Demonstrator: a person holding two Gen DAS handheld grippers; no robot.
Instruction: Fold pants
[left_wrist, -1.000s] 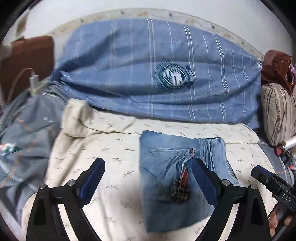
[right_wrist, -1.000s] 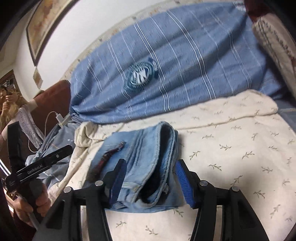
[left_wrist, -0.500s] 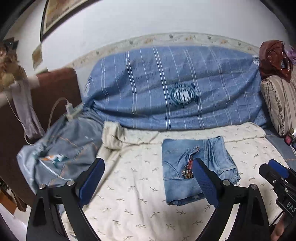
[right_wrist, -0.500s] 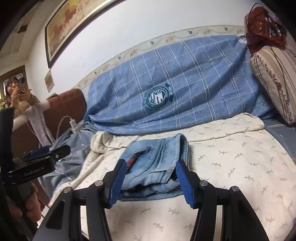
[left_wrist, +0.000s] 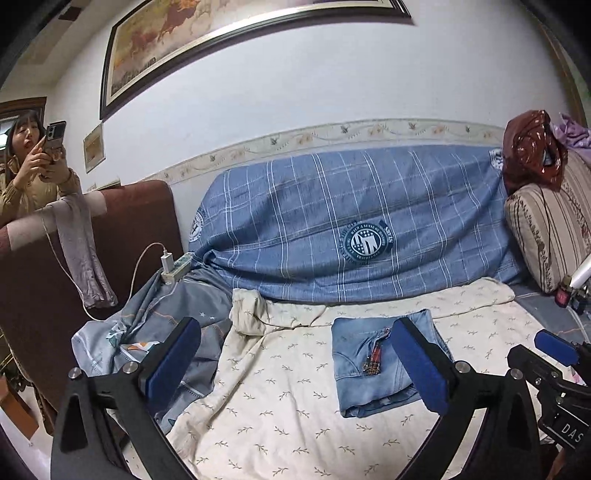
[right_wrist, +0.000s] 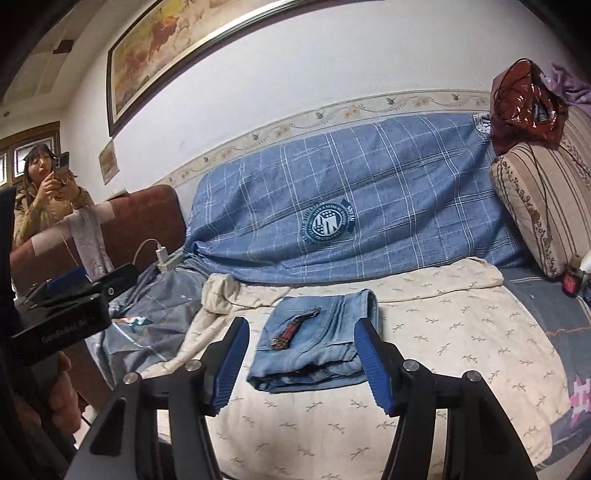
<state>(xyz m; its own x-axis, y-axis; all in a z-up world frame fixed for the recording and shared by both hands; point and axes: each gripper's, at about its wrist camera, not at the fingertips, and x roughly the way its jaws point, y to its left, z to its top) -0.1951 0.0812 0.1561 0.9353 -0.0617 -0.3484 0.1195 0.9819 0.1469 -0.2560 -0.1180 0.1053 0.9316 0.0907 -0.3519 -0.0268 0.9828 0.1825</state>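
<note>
The light blue jeans (left_wrist: 365, 354) lie folded into a small rectangle on the cream leaf-print sheet (left_wrist: 280, 406), with a red plaid strip on top; they also show in the right wrist view (right_wrist: 314, 343). My left gripper (left_wrist: 295, 365) is open and empty, held back above the sheet, left of the jeans. My right gripper (right_wrist: 301, 365) is open and empty, held back in front of the jeans without touching them. The right gripper's body shows at the left view's right edge (left_wrist: 554, 373).
A blue plaid cover (left_wrist: 351, 221) drapes the sofa back. A grey-blue bedsheet (left_wrist: 155, 332) is bunched at the left by a charger and power strip (left_wrist: 173, 266). A striped cushion (left_wrist: 550, 229) and small bottles (right_wrist: 570, 280) sit at right. A person (left_wrist: 29, 166) stands at left.
Both grippers have pulled back and up from the folded jeans, which now look smaller and farther away. The jeans have stayed put.
</note>
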